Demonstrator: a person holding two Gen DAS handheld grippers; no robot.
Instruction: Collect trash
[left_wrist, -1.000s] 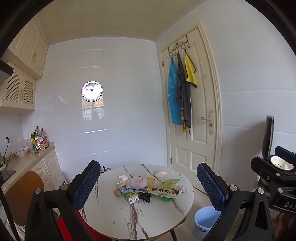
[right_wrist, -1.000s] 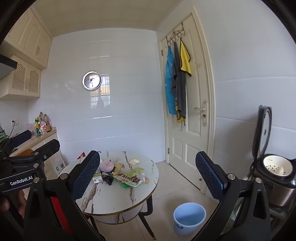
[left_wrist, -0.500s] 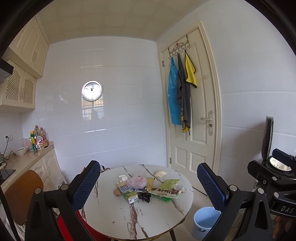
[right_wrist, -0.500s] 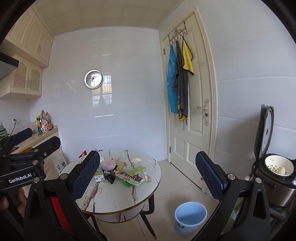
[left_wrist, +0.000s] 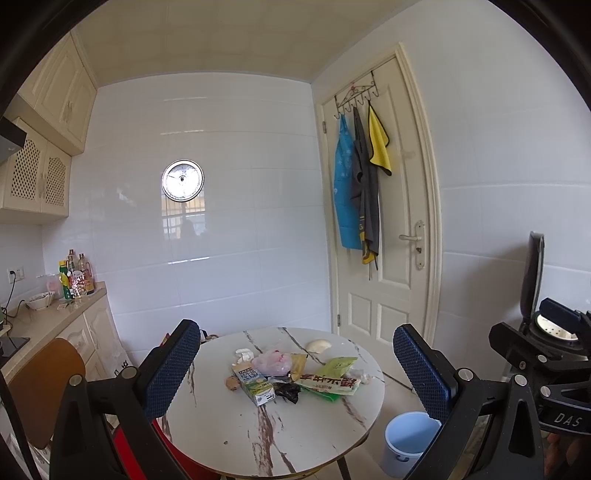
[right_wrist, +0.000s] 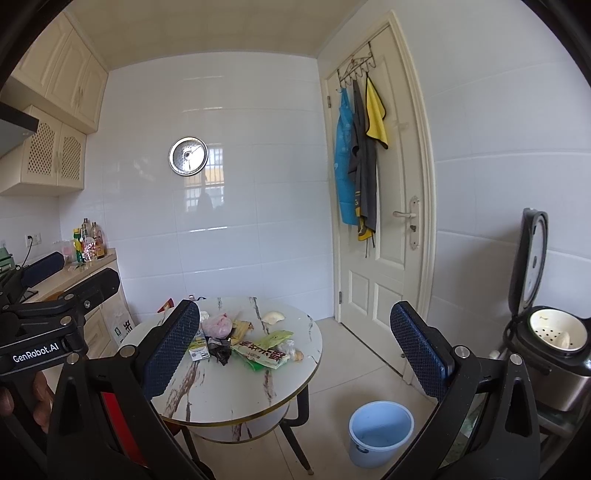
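Note:
A heap of trash lies on a round marble table: a green snack bag, a milk carton, a pink bag, a black wrapper and a white shell-like piece. A light blue bin stands on the floor right of the table. My left gripper and right gripper are open and empty, held back from the table.
A kitchen counter with bottles runs along the left wall. A brown chair stands left of the table. A shut white door with hung cloths is at the back right. An open rice cooker stands on the right.
The right gripper has moved a little toward the table, which now looks larger and more central in its view. The left view has barely shifted.

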